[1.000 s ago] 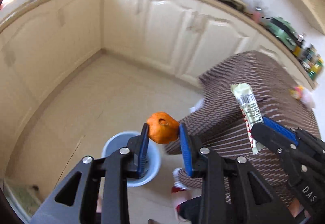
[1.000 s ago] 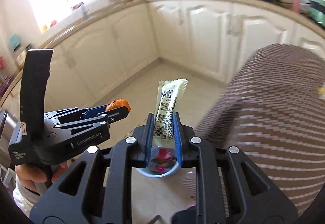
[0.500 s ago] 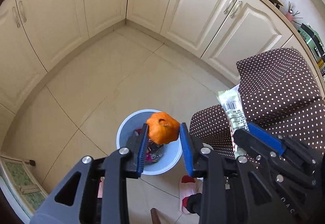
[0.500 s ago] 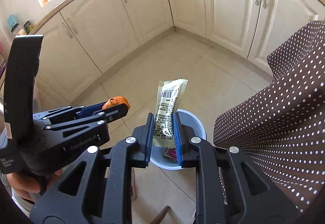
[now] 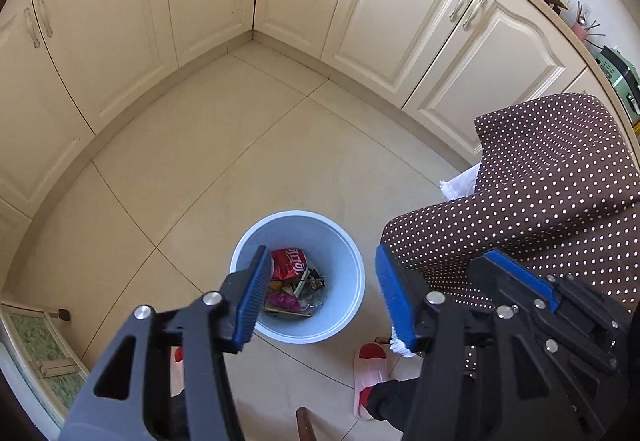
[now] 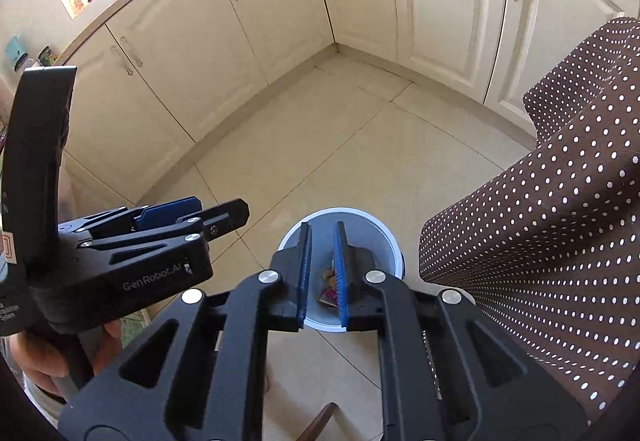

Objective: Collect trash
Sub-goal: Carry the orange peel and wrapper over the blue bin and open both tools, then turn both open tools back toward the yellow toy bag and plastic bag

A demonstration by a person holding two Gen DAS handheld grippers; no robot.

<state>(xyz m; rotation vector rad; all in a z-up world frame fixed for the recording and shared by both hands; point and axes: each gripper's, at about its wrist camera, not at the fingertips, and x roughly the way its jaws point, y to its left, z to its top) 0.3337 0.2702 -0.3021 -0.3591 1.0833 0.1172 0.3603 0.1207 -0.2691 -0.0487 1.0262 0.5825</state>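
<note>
A pale blue bin (image 5: 340, 241) stands on the floor tiles and holds a red packet (image 5: 289, 261) and other scraps. My left gripper (image 5: 322, 253) hangs straight over it. Its jaws are opening wide, with nothing between them. An orange bit (image 5: 276, 285) lies in the bin beside the left finger. In the right wrist view my right gripper (image 6: 323, 227) is also above the bin (image 6: 384, 237). Its jaws are closing to a narrow gap that holds nothing. The left gripper (image 6: 220, 207) shows at its left, and the right gripper (image 5: 486, 259) at the left one's right.
A table under a brown polka-dot cloth (image 5: 540, 181) rises just right of the bin. Cream cabinets (image 5: 400, 21) wrap the far corner. The person's slippered foot (image 5: 370, 369) stands close below the bin. A hand (image 6: 40, 357) grips the left tool.
The orange peel has left the left gripper, whose jaws have spread. The snack wrapper is gone from the right gripper. Both grippers came down over the bin, then held still.
</note>
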